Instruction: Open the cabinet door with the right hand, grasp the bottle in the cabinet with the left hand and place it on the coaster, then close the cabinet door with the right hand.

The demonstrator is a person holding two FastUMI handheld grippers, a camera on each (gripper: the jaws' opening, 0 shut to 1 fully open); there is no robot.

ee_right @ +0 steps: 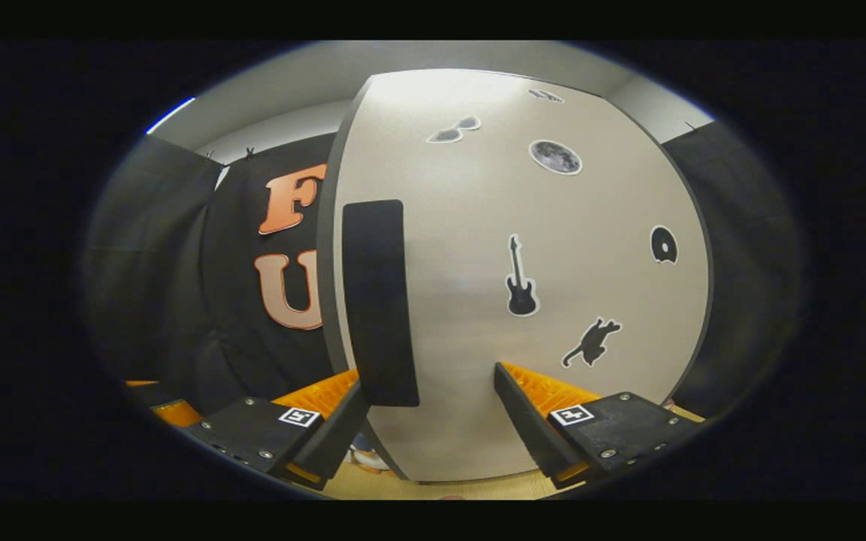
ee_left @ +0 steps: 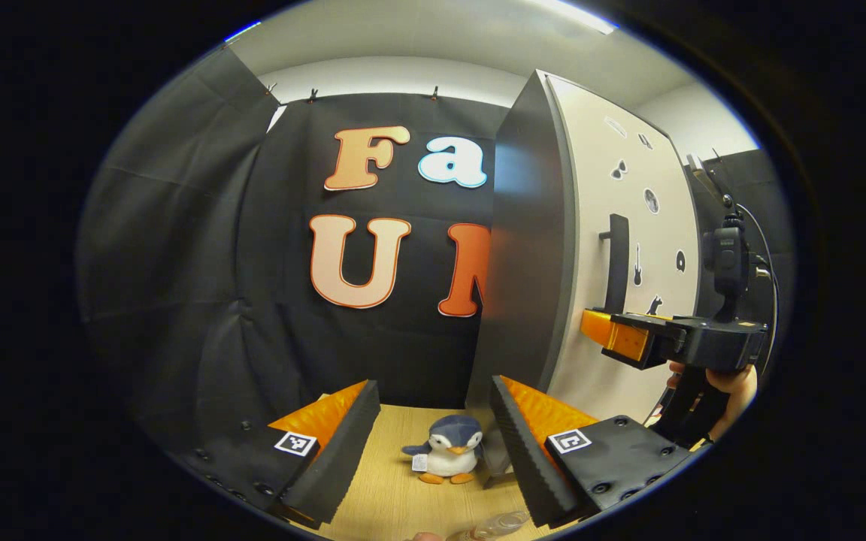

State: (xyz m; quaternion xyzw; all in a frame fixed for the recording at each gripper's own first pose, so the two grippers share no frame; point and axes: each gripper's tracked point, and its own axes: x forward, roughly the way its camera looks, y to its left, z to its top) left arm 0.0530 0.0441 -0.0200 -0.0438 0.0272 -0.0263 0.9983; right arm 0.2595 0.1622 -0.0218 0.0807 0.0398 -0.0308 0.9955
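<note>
Right tongs [ee_right: 428,391] gaping, at upright black bar handle [ee_right: 376,300] of pale cabinet door [ee_right: 478,300] (handle toward left finger). Left tongs [ee_left: 429,421] gaping, idle over wooden counter [ee_left: 395,496]; bottle inside cabinet, unseen.

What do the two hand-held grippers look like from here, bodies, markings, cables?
Each hand-held gripper has a dark bolted body with a square black-and-white tag behind each ribbed finger. The right hand-held gripper, seen from the left gripper view, carries a black camera on a post, with a cable, above a pistol-style handle.

Pale cabinet door [ee_right: 478,300] — shut; dark upright handle [ee_right: 376,300].
</note>
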